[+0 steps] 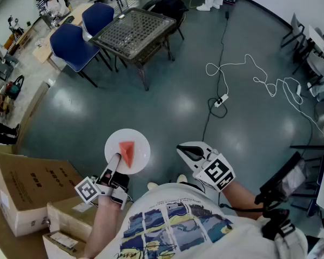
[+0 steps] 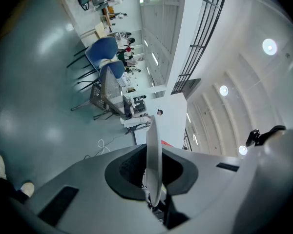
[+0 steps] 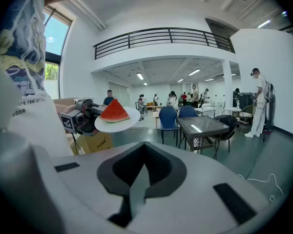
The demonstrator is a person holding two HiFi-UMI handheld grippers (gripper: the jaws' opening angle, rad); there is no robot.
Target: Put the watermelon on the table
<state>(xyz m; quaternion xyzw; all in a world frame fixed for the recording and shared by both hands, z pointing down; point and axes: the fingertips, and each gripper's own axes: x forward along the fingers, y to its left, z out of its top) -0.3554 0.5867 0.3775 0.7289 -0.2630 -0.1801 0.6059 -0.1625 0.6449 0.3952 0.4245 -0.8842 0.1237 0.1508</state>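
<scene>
A red watermelon wedge (image 1: 128, 151) lies on a small white plate (image 1: 140, 144) that hangs over the grey floor close to my body. My left gripper (image 1: 115, 161) is shut on the plate's near rim and holds it level. In the left gripper view the plate (image 2: 153, 160) stands edge-on between the jaws, with a sliver of the watermelon (image 2: 167, 144) beside it. My right gripper (image 1: 183, 149) is shut and holds nothing, a little to the plate's right. Its view shows the watermelon (image 3: 114, 112), the plate (image 3: 129, 123) and the left gripper (image 3: 77, 121). The dark mesh-top table (image 1: 134, 30) stands far ahead.
Two blue chairs (image 1: 70, 45) stand left of the table and a dark chair (image 1: 169, 7) behind it. A white cable and power strip (image 1: 221, 100) lie on the floor to the right. Cardboard boxes (image 1: 29, 190) sit at my left. People stand in the distance.
</scene>
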